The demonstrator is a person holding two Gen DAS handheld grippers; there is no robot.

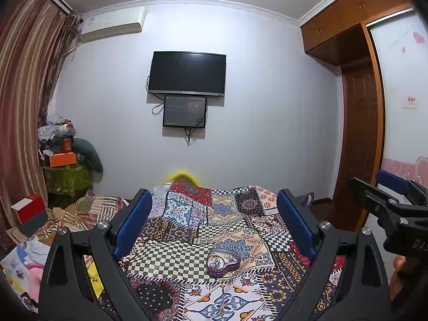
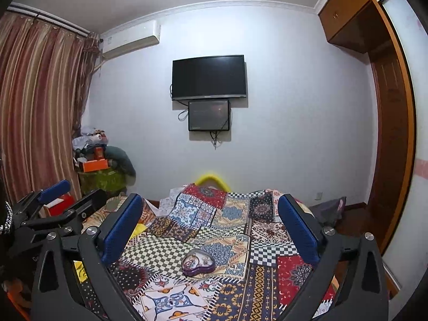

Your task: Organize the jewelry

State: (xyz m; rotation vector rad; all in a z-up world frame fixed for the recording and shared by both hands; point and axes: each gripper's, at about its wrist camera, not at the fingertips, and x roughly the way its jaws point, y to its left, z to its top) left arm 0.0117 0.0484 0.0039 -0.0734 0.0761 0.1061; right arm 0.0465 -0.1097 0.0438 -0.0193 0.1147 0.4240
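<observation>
A purple heart-shaped jewelry tin (image 1: 222, 262) with its patterned lid closed lies on the patchwork bedspread (image 1: 187, 240). It also shows in the right wrist view (image 2: 198, 263). My left gripper (image 1: 214, 214) is open and empty, held above and behind the tin. My right gripper (image 2: 211, 219) is open and empty too, at about the same height. The right gripper shows at the right edge of the left wrist view (image 1: 388, 198). The left gripper shows at the left edge of the right wrist view (image 2: 53, 203). No loose jewelry is visible.
The bed runs toward a white wall with a television (image 1: 187, 73) and a smaller screen (image 1: 185, 111). A cluttered stand (image 1: 64, 160) and red boxes (image 1: 29, 208) sit left by striped curtains. A wooden wardrobe (image 1: 358, 139) stands right.
</observation>
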